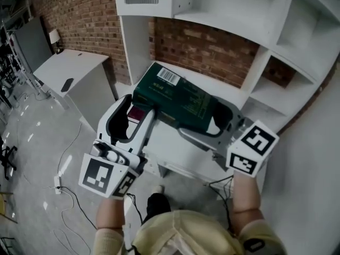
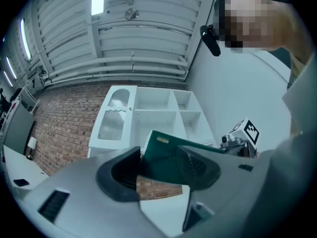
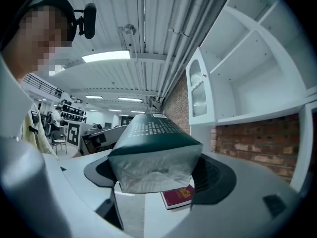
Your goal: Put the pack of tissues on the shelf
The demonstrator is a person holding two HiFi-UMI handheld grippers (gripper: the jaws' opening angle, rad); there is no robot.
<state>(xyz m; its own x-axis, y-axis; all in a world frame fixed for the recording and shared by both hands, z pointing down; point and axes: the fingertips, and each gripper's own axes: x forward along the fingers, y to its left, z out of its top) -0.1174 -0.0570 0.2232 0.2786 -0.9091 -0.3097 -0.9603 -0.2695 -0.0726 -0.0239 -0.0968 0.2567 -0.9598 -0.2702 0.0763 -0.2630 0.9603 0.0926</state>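
We are reaching both forearms forward, our left gripper (image 1: 135, 117) pinching the left end of the green pack of tissues (image 1: 178, 97) and our right gripper (image 1: 220, 120) clamping its silvery right end, holding it aloft before the white shelf (image 1: 223, 15).

The pack of tissues (image 1: 178, 102) wears smooth, slightly glossy dark green plastic film, crinkled silvery-grey at its sealed end. The shelf (image 1: 223, 4) is smooth matt white board against a rough red brick wall (image 1: 212, 49). The left gripper (image 2: 158, 167) and right gripper (image 3: 153, 170) are smooth pale plastic with matt black textured pads (image 2: 195, 166). On the left, the grey floor (image 1: 32, 137) shines.
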